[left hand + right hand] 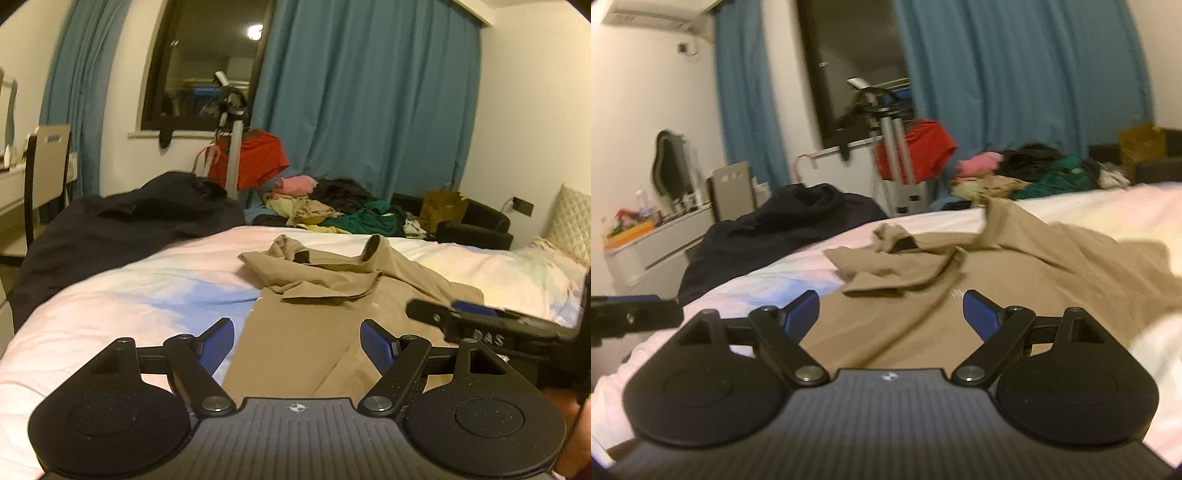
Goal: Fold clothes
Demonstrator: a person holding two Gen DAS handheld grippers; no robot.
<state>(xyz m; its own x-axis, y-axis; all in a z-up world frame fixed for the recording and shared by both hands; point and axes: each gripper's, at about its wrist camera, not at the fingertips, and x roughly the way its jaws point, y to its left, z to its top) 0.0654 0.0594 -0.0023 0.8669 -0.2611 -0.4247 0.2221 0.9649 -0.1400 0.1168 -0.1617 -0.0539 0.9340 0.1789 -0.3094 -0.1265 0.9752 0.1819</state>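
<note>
Tan garment (332, 295) lay spread on the bed (110, 295), its sleeves crumpled across the far part. Left gripper (297, 343) hovered over its near edge, jaws released, nothing between them. Right gripper (888, 314) sat beside it over the same cloth, jaws also released and empty. Dark clothing (122, 221) lay at the bed's left; a mixed clothes pile (332, 206) sat beyond

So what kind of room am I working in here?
Most likely a bedroom: the tan garment lies on a bed, teal curtains hang by a dark window, and a pile of clothes waits beyond.
</note>
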